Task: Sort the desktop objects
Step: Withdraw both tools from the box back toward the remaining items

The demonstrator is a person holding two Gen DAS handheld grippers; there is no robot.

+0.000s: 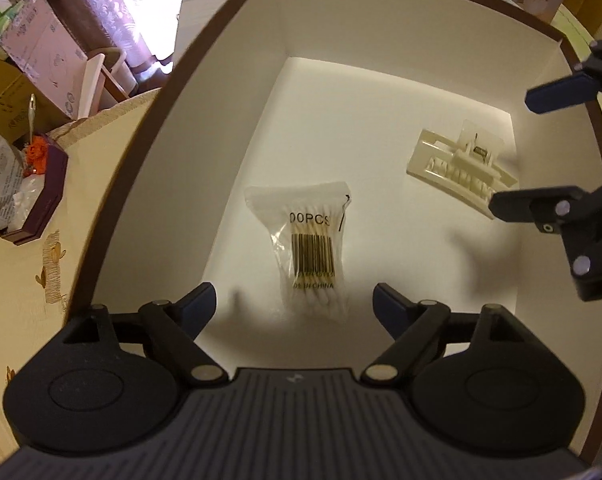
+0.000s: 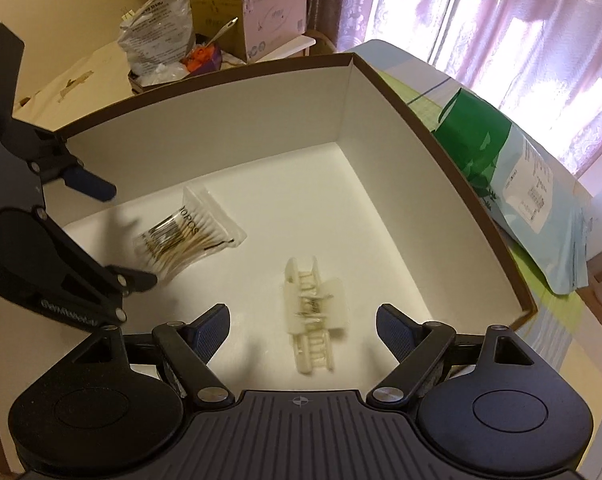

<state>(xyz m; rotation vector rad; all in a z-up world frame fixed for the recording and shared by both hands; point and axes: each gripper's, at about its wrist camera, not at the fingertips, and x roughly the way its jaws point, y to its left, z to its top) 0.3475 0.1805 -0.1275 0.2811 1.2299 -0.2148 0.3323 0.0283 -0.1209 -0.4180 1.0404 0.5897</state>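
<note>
Left tool: spread wide, nothing held, nothing touched. The bag of cotton swabs is seen lying flat on the box floor, straight ahead of it, the near end of the bag between the fingertips but clear of both.

Right tool: also spread wide, nothing gripped. The hair clip is seen directly ahead, between the two fingers, with a gap on each side; slightly blurred in this view, so contact with the floor only is assumed visible, none with the pads.

Both items are found inside the white box with a brown rim. Clip is ahead and to the right of the left tool; bag is ahead and to the left of the right tool. The two are well apart.

Each tool is seen in the other's view: right one at the right edge of the left view, left one at the left edge of the right view, near the bag.

Edges: box walls stand on all visible sides; far corner ahead of the right tool. Bare floor is left ahead of both items. Outside the box, a small dark tray of odds and ends sits on the desk to the left of the left tool.
</note>
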